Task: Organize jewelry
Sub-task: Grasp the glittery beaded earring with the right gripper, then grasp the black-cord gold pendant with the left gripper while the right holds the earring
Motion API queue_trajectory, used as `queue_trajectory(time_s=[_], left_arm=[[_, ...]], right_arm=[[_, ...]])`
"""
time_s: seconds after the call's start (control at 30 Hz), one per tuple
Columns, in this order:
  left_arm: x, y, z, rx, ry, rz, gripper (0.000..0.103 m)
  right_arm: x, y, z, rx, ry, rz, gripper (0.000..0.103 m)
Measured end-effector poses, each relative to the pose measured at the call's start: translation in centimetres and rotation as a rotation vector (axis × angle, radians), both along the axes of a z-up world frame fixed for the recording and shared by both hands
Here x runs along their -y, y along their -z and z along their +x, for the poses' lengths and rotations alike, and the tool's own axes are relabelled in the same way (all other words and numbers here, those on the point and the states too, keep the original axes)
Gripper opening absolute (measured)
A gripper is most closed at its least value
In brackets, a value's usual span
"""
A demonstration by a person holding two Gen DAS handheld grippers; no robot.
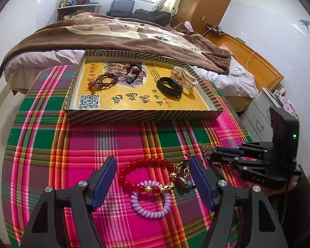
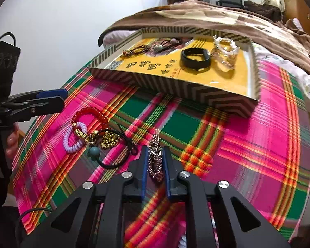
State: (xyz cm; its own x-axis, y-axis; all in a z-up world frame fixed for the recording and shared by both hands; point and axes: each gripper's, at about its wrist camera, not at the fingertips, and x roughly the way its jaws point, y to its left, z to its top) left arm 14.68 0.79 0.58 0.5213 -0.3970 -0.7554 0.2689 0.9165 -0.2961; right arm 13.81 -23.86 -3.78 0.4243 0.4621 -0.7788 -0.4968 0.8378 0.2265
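My left gripper [image 1: 153,165] is open and hangs low over a red bead bracelet [image 1: 130,167] and a purple coil hair tie [image 1: 148,212] on the plaid cloth. Gold charm pieces [image 2: 109,139] and a black elastic with a teal bead [image 2: 94,152] lie tangled beside them. My right gripper [image 2: 155,153] is shut on a sparkly rhinestone hair clip [image 2: 155,163], which stands on edge between the blue pads. A striped box tray [image 1: 134,116] behind holds a dark bead bracelet [image 1: 106,80], a black band [image 1: 169,86], a clear claw clip [image 1: 184,77] and a beaded hair tie [image 1: 132,73].
The plaid-covered round table [image 1: 113,140] stands against a bed with a brown blanket [image 1: 113,33]. The tray sits at the table's far side. A wooden headboard [image 1: 248,55] and grey drawers [image 1: 260,117] are off to the right. A hand [image 2: 12,140] holds the left gripper.
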Motion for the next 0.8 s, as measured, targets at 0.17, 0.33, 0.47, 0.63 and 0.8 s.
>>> queue_trajectory(time_s=[0.17, 0.33, 0.47, 0.63, 0.8], left_arm=[[1.2, 0.4, 0.2, -0.012, 0.032, 0.009, 0.072], [3.9, 1.2, 0.8, -0.023, 0.106, 0.058, 0.072], [6.4, 1.9, 0.8, -0.01, 0.163, 0.135, 0.072], [8.1, 2.5, 0.3, -0.007, 0.207, 0.16, 0.071], [9.5, 3.0, 0.2, 0.008, 0.254, 0.224, 0.057]], right_arm=[[2.7, -0.7, -0.6, 0.029, 0.108, 0.008, 0.01], [5.1, -1.9, -1.3, 0.054, 0.198, 0.072, 0.01], [5.9, -2.5, -2.0, 0.066, 0.221, 0.098, 0.01], [6.3, -2.5, -2.1, 0.06, 0.237, 0.118, 0.01], [6.5, -2.1, -2.3, 0.05, 0.251, 0.134, 0.01]])
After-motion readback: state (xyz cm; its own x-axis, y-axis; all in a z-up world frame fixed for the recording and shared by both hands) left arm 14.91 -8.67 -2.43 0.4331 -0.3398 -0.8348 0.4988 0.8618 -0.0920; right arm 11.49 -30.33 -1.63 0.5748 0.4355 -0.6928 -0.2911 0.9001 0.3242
